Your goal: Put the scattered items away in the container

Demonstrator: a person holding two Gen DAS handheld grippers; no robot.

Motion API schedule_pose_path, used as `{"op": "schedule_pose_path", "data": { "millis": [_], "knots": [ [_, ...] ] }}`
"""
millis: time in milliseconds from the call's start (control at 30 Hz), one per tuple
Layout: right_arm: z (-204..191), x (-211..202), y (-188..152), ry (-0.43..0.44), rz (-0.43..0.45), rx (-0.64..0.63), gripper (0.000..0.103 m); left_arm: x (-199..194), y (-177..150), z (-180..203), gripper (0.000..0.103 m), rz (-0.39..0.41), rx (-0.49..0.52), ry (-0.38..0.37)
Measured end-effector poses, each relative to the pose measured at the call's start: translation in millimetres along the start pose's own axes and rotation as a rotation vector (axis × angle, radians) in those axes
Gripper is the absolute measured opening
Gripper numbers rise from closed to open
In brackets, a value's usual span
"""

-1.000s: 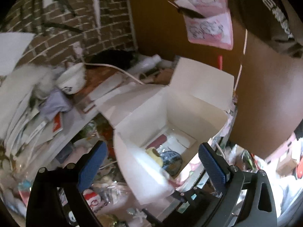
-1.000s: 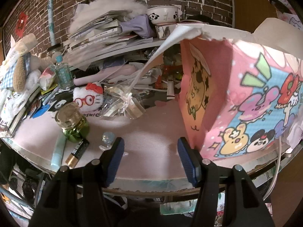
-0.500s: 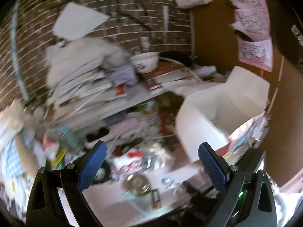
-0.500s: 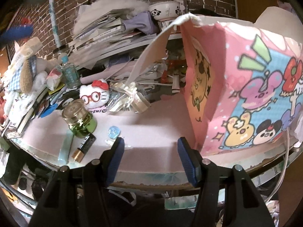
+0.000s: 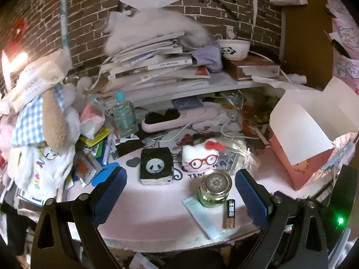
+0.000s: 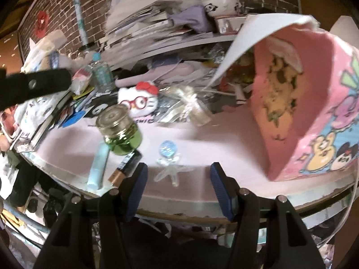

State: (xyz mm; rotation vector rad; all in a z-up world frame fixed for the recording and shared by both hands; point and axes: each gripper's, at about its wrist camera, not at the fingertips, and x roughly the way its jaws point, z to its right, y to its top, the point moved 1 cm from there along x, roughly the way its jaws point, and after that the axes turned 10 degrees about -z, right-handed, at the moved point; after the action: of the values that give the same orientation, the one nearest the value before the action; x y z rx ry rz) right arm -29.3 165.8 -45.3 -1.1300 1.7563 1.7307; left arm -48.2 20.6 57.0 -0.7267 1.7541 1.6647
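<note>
Holding both my tongs open and empty, left tongs (image 5: 180,189) near the green jar (image 5: 215,190), right tongs (image 6: 178,180) by the pink box (image 6: 314,112).

Your clearest way in was the bare pink strip of bench (image 5: 157,206) along the near edge. To its right a green jar (image 5: 215,190), a battery (image 5: 230,213) and a pale tube (image 5: 200,217) crowded together. Behind stood a panda block (image 5: 156,165) and a cat plush (image 5: 203,158). Piled clutter closed the left; the pink box (image 5: 311,139) walled the right.
</note>
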Motion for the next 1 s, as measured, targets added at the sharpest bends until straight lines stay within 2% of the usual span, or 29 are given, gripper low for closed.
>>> {"op": "schedule_pose_path", "data": {
  "millis": [67,167,233,367,467,867,1000],
  "knots": [
    [-3,1,0,-0.001,0.005,-0.013,0.053,3,0,2,0.097,-0.005,-0.002,0.0],
    [-6,2,-1,-0.017,0.016,-0.034,0.042,6,-3,6,0.097,-0.012,-0.001,0.009],
    [-5,2,-2,-0.025,0.026,-0.045,0.039,6,-5,8,0.097,-0.012,-0.006,-0.001],
    [-2,2,-4,-0.027,0.046,-0.058,0.024,9,-7,11,0.097,-0.024,-0.005,-0.008],
    [-1,2,-6,-0.029,0.064,-0.076,0.019,12,-8,12,0.097,-0.03,-0.008,-0.016],
    [0,-6,-9,-0.046,0.119,-0.092,0.017,18,-12,5,0.097,-0.042,-0.049,-0.034],
    [3,-2,-9,-0.054,0.082,-0.087,0.018,19,-13,5,0.097,-0.042,-0.053,-0.042]
  ]
}}
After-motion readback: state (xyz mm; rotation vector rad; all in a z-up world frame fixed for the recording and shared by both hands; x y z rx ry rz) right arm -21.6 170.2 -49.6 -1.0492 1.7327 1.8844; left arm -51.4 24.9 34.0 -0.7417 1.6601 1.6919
